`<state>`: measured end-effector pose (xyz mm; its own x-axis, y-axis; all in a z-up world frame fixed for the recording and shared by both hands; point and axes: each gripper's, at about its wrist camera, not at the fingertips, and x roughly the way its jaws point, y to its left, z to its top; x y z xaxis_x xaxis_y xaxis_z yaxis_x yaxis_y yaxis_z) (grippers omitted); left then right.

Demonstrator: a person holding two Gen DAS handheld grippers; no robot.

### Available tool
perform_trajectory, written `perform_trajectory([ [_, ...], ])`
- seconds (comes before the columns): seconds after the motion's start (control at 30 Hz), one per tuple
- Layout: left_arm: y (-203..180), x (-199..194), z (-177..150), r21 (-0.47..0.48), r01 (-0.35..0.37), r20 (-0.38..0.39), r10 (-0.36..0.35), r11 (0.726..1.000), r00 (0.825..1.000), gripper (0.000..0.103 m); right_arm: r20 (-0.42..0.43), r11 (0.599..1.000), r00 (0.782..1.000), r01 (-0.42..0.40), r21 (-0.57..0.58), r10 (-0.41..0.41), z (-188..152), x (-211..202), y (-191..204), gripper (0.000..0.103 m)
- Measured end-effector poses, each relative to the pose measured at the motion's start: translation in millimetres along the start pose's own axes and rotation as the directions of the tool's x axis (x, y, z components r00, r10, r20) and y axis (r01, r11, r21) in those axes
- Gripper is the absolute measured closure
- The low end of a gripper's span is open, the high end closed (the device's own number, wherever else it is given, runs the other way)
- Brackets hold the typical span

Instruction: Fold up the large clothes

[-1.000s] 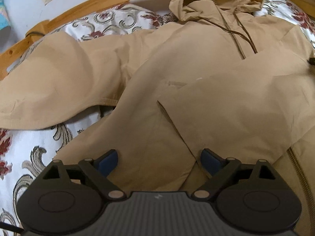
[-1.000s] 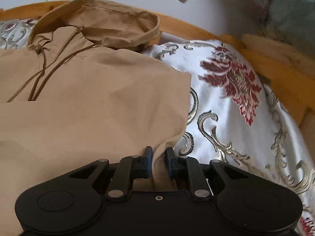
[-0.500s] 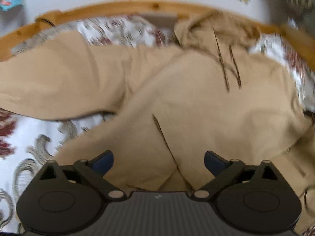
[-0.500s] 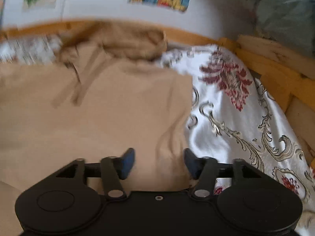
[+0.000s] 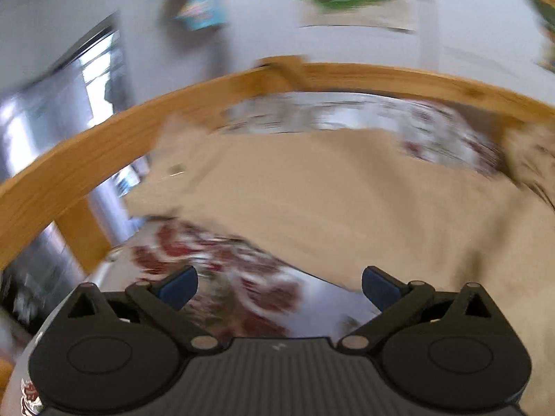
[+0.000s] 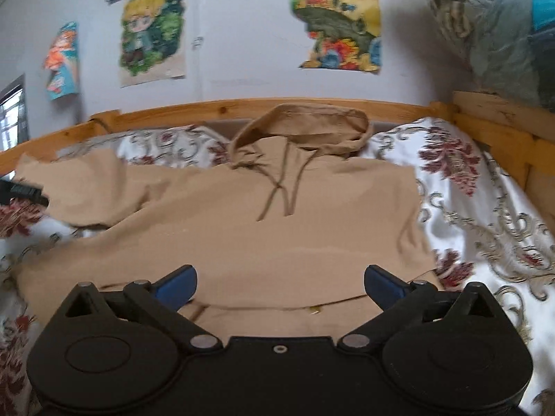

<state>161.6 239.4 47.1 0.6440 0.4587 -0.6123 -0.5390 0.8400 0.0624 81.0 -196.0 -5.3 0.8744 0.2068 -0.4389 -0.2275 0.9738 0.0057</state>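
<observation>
A tan hooded jacket (image 6: pixel 277 235) lies flat on the bed, hood (image 6: pixel 305 121) toward the far rail. Its right sleeve is folded over the body; its left sleeve (image 6: pixel 79 187) stretches out to the left. My right gripper (image 6: pixel 280 286) is open and empty, hovering above the jacket's lower part. My left gripper (image 5: pixel 279 286) is open and empty, over the bedsheet at the near edge of the outstretched sleeve (image 5: pixel 312 190). The left wrist view is blurred. The left gripper's dark tip shows at the far left of the right wrist view (image 6: pixel 20 190).
A white bedsheet with red and gold floral print (image 6: pixel 485 215) covers the bed. A wooden bed rail (image 6: pixel 208 107) runs round the far side and right side (image 6: pixel 503 128); it shows in the left wrist view (image 5: pixel 104 145). Posters (image 6: pixel 333 17) hang on the wall. Bundled bedding (image 6: pixel 503 27) sits at the upper right.
My right gripper opened, let go of the jacket's edge, and pulled back and up. My left gripper swung left from over the jacket body to the outstretched sleeve.
</observation>
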Motion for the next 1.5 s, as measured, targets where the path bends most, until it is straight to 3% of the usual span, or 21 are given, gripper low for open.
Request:
perform_trajectory([
  [0.1,30.3,25.6,15.0,-0.166,-0.025,-0.047,0.018,0.986,0.999,0.001,-0.031,1.0,0.999,-0.011,-0.008,0.01,-8.0,9.7,4.0,0.001],
  [0.2,50.2,48.1,25.6,-0.325,-0.037,-0.082,0.01,0.945,0.997,0.005,-0.07,1.0,0.997,-0.022,0.014,0.023,-15.0,24.1,3.8,0.001],
  [0.33,56.8,58.3,34.6,-0.4,-0.077,-0.078,0.05,0.913,0.996,0.044,-0.108,0.999,0.994,-0.026,0.038,0.03,-22.4,38.3,2.8,0.001],
  [0.37,56.1,57.6,35.8,-0.4,-0.074,-0.071,0.05,0.913,0.996,0.067,-0.113,0.999,0.993,-0.027,0.043,0.031,-23.5,40.3,2.7,0.001],
  [0.4,53.5,57.2,37.8,-0.397,-0.071,-0.068,0.048,0.915,0.997,0.079,-0.118,0.999,0.992,-0.028,0.046,0.034,-25.0,41.7,2.6,0.001],
  [0.47,47.5,53.9,43.4,-0.397,-0.069,-0.061,0.049,0.915,0.997,0.094,-0.126,0.998,0.991,-0.029,0.047,0.034,-26.3,43.0,3.0,0.001],
  [0.53,40.5,44.1,45.8,-0.392,-0.064,-0.028,0.058,0.918,0.998,0.1,-0.124,0.998,0.992,-0.029,0.047,0.035,-26.1,42.3,4.8,0.001],
  [0.63,21.8,19.5,58.9,-0.327,-0.036,0.085,0.068,0.944,0.994,0.103,-0.105,0.998,0.994,-0.032,0.045,0.037,-24.4,40.0,3.5,0.001],
  [0.7,2.8,-7.7,70.5,-0.245,0.001,0.192,0.047,0.97,0.98,0.103,-0.088,0.998,0.995,-0.032,0.045,0.036,-22.3,37.3,1.3,0.001],
  [0.8,-36.1,-54.5,87.8,-0.087,0.094,0.347,-0.058,0.992,0.936,0.103,-0.05,0.999,0.999,-0.019,0.047,0.021,-18.8,31.4,-4.3,0.001],
  [0.87,-72.8,-85.0,96.1,0.089,0.145,0.41,-0.169,0.985,0.896,0.103,-0.021,1.0,1.0,0.004,0.031,-0.003,-17.6,28.5,-8.9,0.001],
  [0.93,-110.3,-111.3,96.9,0.27,0.183,0.436,-0.289,0.945,0.852,0.103,0.001,0.999,0.999,0.044,0.009,-0.044,-16.2,27.5,-13.8,0.001],
  [1.0,-151.7,-134.4,89.3,0.444,0.224,0.413,-0.42,0.868,0.808,0.103,0.022,0.996,0.996,0.086,0.009,-0.086,-14.0,26.1,-23.7,0.001],
  [1.07,-190.1,-144.6,76.3,0.564,0.272,0.347,-0.523,0.779,0.778,0.103,0.044,0.991,0.99,0.134,0.011,-0.134,-12.0,25.1,-36.8,0.001],
  [1.13,-220.8,-150.5,57.4,0.656,0.31,0.27,-0.597,0.688,0.755,0.103,0.08,0.979,0.976,0.203,-0.013,-0.201,-11.6,24.3,-49.6,0.001],
  [1.2,-247.5,-146.8,32.6,0.718,0.355,0.176,-0.649,0.599,0.74,0.103,0.129,0.952,0.948,0.301,-0.06,-0.291,-13.0,23.8,-62.2,0.001],
  [1.3,-274.1,-131.0,-4.8,0.742,0.446,0.012,-0.676,0.499,0.736,0.097,0.138,0.924,0.92,0.378,-0.065,-0.367,-16.9,24.6,-85.8,0.001],
  [1.4,-279.3,-116.5,-48.0,0.772,0.493,-0.107,-0.682,0.401,0.724,0.071,0.105,0.917,0.912,0.399,-0.001,-0.397,-20.9,26.0,-107.3,0.001],
  [1.43,-275.1,-114.4,-61.8,0.781,0.501,-0.136,-0.681,0.373,0.719,0.05,0.092,0.915,0.91,0.403,0.023,-0.403,-22.3,27.1,-113.3,0.001],
  [1.47,-267.1,-115.1,-77.1,0.788,0.511,-0.162,-0.685,0.343,0.71,0.042,0.081,0.914,0.91,0.404,0.042,-0.406,-23.4,28.4,-117.5,0.001],
  [1.5,-261.4,-116.0,-88.0,0.79,0.521,-0.185,-0.686,0.322,0.704,0.042,0.072,0.915,0.912,0.399,0.06,-0.403,-24.1,29.3,-119.8,0.001],
])
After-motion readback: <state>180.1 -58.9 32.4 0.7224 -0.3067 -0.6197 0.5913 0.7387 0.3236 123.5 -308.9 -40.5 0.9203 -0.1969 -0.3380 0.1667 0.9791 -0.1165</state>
